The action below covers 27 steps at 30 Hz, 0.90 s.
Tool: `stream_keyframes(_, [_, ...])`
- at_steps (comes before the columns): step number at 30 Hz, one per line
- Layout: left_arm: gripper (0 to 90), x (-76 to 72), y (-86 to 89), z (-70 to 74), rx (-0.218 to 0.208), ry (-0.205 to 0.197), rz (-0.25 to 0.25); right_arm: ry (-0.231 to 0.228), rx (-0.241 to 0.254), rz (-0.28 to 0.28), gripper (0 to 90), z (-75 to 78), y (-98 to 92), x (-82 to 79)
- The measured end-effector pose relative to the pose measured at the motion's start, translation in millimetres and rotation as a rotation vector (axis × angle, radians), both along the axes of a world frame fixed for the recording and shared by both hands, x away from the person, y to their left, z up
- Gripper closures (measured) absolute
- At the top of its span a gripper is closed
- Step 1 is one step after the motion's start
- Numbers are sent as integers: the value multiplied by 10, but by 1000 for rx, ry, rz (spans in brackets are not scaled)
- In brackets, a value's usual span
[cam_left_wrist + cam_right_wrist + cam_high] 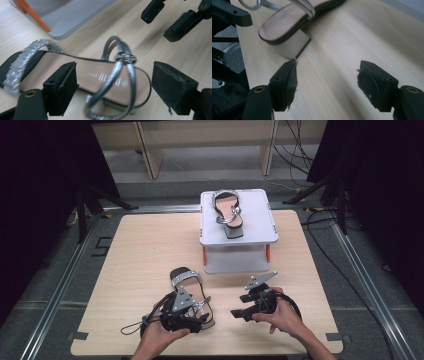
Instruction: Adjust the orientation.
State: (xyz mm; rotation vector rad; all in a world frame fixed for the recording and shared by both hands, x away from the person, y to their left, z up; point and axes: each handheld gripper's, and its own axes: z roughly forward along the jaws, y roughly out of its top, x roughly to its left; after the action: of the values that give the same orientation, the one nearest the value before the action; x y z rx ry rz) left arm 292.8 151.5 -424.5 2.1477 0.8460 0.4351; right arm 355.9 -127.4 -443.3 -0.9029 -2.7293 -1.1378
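A silver-strapped sandal (pixel 187 285) with a tan insole lies on the wooden table (pixel 140 245), toe pointing away from me. My left gripper (pixel 202 315) hangs over its heel end. In the left gripper view the jaws of my left gripper (pixel 113 85) stand wide on either side of the sandal (pixel 100 77), with the ankle straps between them and neither pad touching. My right gripper (pixel 240 305) is just right of the sandal, open and empty. In the right gripper view my right gripper (pixel 327 85) faces bare wood, and the sandal's block heel (pixel 292 46) lies beyond its left jaw.
A matching sandal (pixel 227 212) rests on a white raised stand (pixel 260 220) with orange legs at the table's far middle. Black curtains and metal rails flank the table. My right gripper (pixel 167 20) shows at the upper right of the left gripper view.
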Motion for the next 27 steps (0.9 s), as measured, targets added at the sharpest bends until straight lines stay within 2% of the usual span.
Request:
stream_keyframes(2, [188,-50,100,3,-8,-6,16,-12,9,17,347,13,62,15])
stream_keyframes(4, [185,-124,175,-13,-37,-1,29,-31,17,45,418,33,146,35])
stream_keyframes(5, [185,-155,224,-27,-27,1,35,-62,23,58,421,40,208,58])
stream_keyframes(6, [186,-195,260,-46,-42,2,49,-45,21,48,436,57,263,49])
stream_keyframes(7, [187,-219,294,-59,-38,6,59,-65,22,63,456,58,316,70])
stream_keyframes(8, [189,-263,339,-89,-51,13,78,-83,24,82,467,56,358,88])
stream_keyframes(9, [189,-287,362,-114,-66,19,85,-81,17,77,480,64,426,98])
stream_keyframes(10, [190,-316,407,-142,-50,26,95,-91,17,86,488,62,470,114])
stream_keyframes(11, [191,-341,445,-179,-49,36,106,-79,9,81,497,66,525,118])
stream_keyframes(12, [191,-372,475,-237,-70,50,121,-98,18,84,512,54,577,139])
stream_keyframes(13, [195,-381,513,-260,-41,59,121,-101,14,81,529,48,627,159])
stream_keyframes(14, [197,-396,551,-310,-38,73,131,-78,12,64,533,45,659,153])
stream_keyframes(16, [200,-423,607,-379,-29,88,142,-91,13,73,563,14,728,201])
stream_keyframes(17, [203,-435,615,-411,-33,94,156,-81,12,66,569,-9,757,215])
stream_keyframes(18, [206,-446,634,-471,-18,113,162,-66,15,50,587,-22,778,219])
stream_keyframes(19, [211,-454,639,-513,-11,131,163,-73,38,53,646,-48,798,249])
stream_keyframes(20, [214,-457,647,-530,0,137,159,-55,52,56,703,-57,809,261])
stream_keyframes(21, [214,-465,649,-541,-2,142,164,-51,57,58,725,-59,813,265])
stream_keyframes(23, [214,-464,669,-535,-9,134,170,-85,33,66,815,-47,802,273])
stream_keyframes(25, [214,-470,668,-536,2,136,172,-68,44,62,824,-35,773,274])
stream_keyframes(26, [215,-479,662,-541,-7,144,161,-69,37,69,826,-22,760,274])
stream_keyframes(27, [215,-477,660,-550,2,138,157,-81,30,76,827,-11,742,276])
